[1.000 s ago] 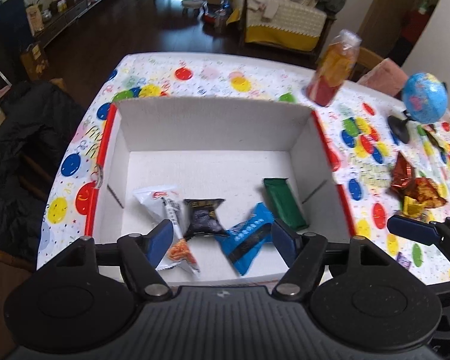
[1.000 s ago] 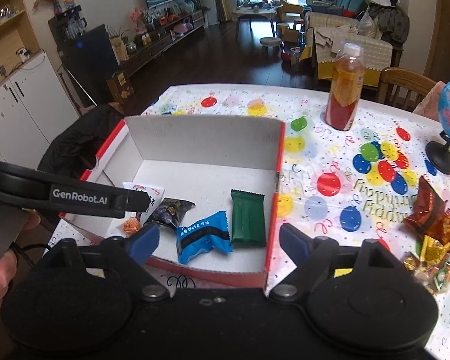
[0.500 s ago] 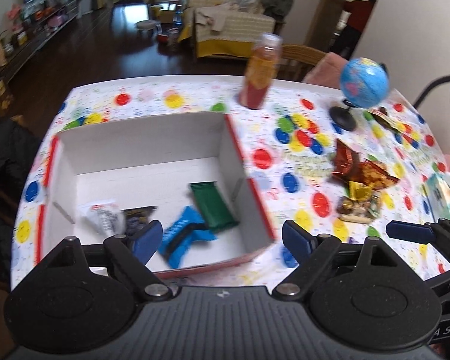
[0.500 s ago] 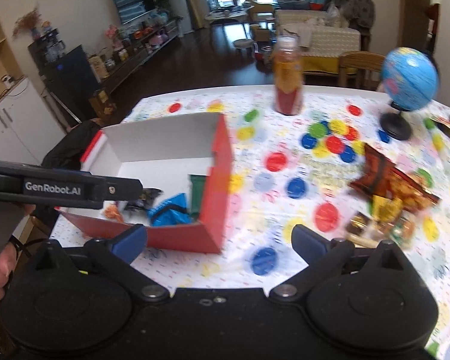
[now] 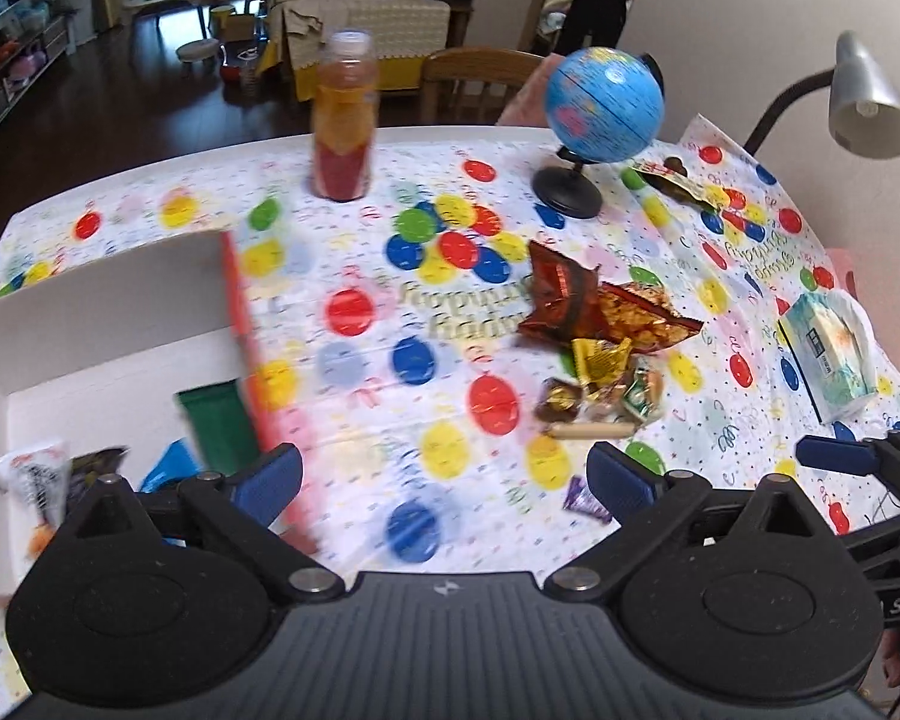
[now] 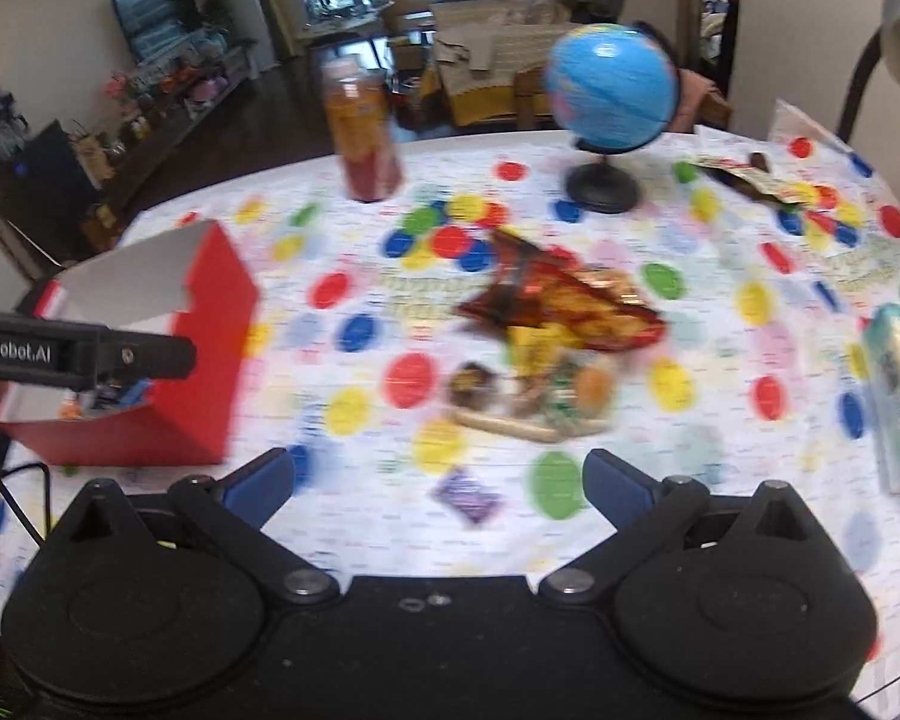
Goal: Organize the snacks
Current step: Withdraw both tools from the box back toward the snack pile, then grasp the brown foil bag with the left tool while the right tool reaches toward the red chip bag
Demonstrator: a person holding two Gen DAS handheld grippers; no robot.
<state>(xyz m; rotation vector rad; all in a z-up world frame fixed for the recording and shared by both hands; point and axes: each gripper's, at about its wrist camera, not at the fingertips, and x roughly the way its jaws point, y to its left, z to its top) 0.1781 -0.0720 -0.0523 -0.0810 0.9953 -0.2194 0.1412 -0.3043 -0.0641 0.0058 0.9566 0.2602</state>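
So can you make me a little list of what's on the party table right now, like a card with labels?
box: red and white box, at the table's left side
in the box: green packet, blue packet, white packet, dark packet
loose pile: red chip bag, gold candies, purple candy
other things: juice bottle, globe, tissue pack
left tool: jaws opening, nothing between them
right tool: open, empty
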